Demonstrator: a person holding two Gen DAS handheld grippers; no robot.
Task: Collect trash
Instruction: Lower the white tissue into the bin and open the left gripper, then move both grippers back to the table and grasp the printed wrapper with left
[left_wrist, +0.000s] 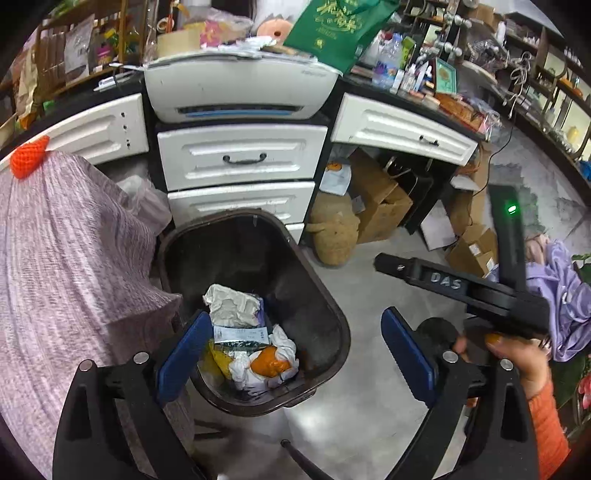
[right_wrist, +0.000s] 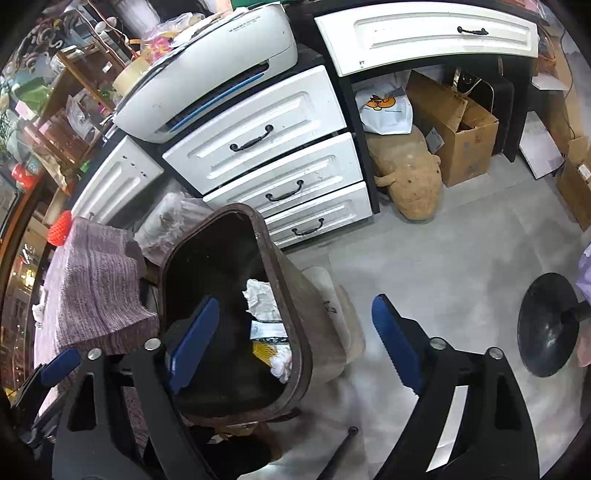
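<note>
A dark brown trash bin (left_wrist: 328, 306) stands on the grey floor before white drawers. It holds crumpled paper (left_wrist: 231, 304), a receipt, white tissue and an orange piece (left_wrist: 269, 363). My left gripper (left_wrist: 295, 356) hangs open and empty above the bin's front rim. The bin also shows in the right wrist view (right_wrist: 291, 295), with paper (right_wrist: 262, 297) inside. My right gripper (right_wrist: 295, 345) is open and empty over the bin's right wall. The right gripper's body (left_wrist: 480, 291) shows in the left wrist view, held by a hand.
A purple-grey cloth-covered table (left_wrist: 59, 266) stands left of the bin. White drawers (left_wrist: 240, 158) and a printer (left_wrist: 240, 92) are behind. Cardboard boxes (right_wrist: 458, 129) and a tan plush toy (right_wrist: 410, 177) sit under the desk. A black stool base (right_wrist: 546, 325) is at right.
</note>
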